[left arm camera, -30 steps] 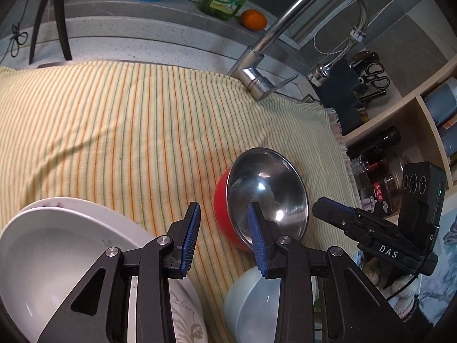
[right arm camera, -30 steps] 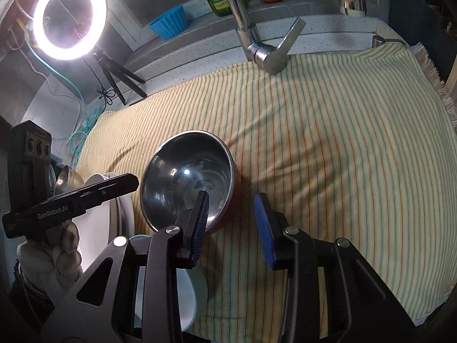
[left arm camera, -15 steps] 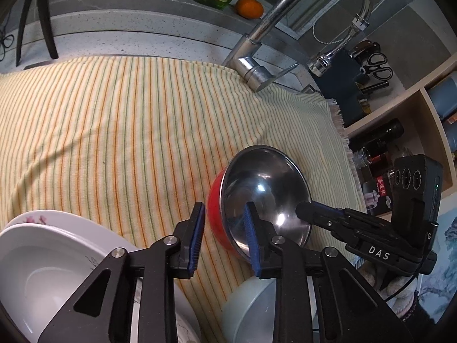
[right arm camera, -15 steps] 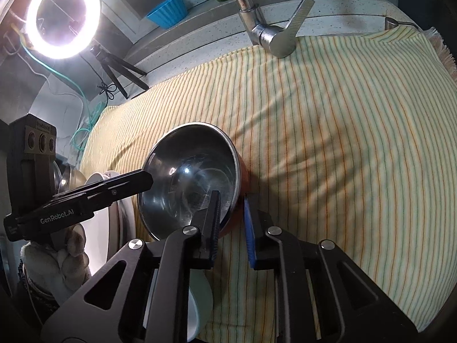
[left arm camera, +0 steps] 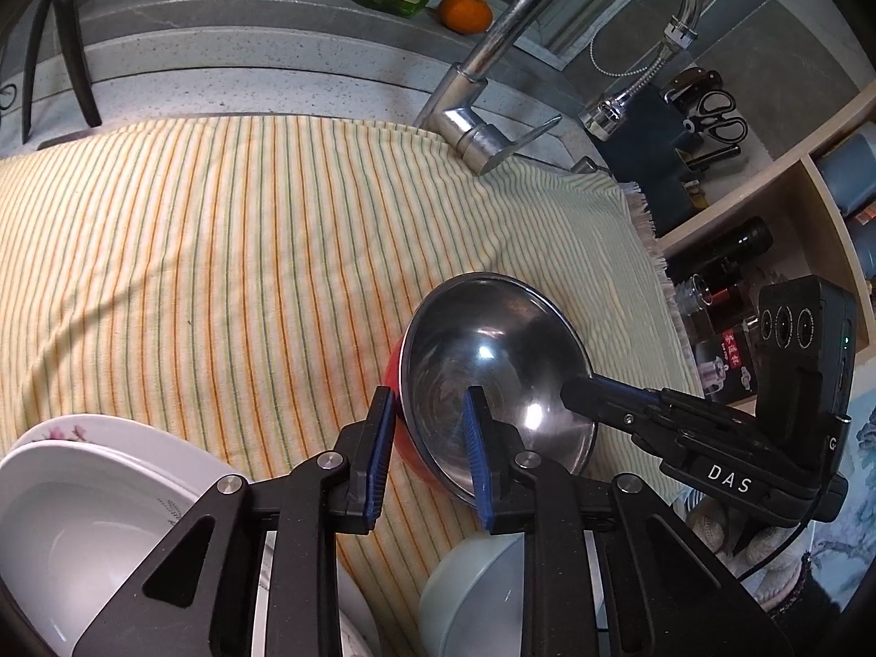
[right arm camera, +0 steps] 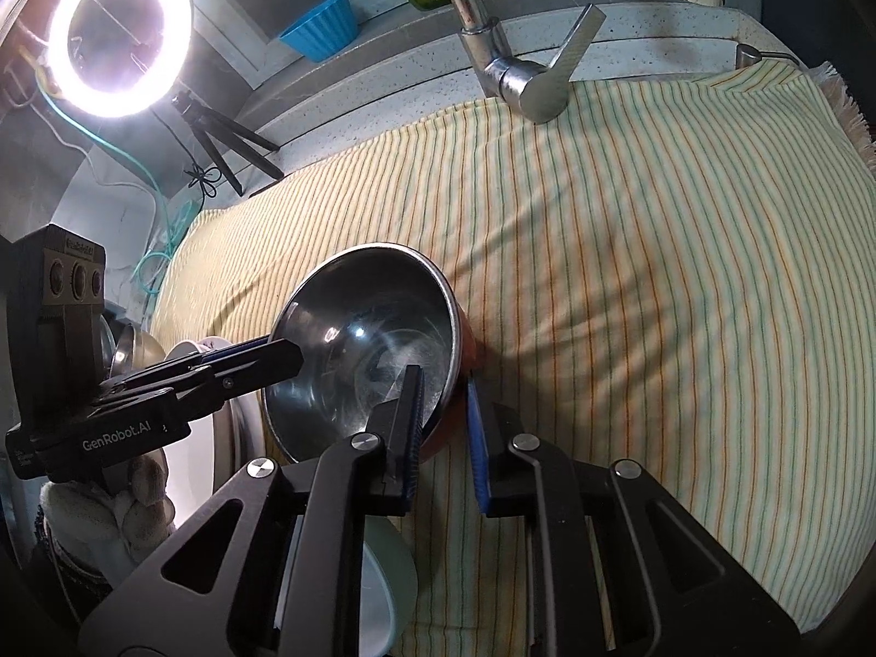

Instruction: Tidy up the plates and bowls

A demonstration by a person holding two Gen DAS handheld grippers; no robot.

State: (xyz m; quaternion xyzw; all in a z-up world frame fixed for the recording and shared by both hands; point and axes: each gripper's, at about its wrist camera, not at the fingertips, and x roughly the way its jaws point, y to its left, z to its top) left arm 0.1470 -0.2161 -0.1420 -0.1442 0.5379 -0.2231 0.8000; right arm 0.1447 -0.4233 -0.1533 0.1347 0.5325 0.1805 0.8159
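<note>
Now from the left wrist, the left gripper (left arm camera: pixel 427 457) has its fingers narrowed astride the near rim of the red-sided steel bowl (left arm camera: pixel 493 367), which sits tilted on the striped cloth (left arm camera: pixel 219 230) over the counter, while white plates (left arm camera: pixel 82 520) and a pale bowl (left arm camera: pixel 471 591) wait below, apparently still unsorted. Over on the right wrist view, the right gripper (right arm camera: pixel 443 432) pinches the opposite rim of that steel bowl, one finger inside and one against the red wall, so I'd judge the organizing barely underway, this bowl gripped but not placed.
</note>
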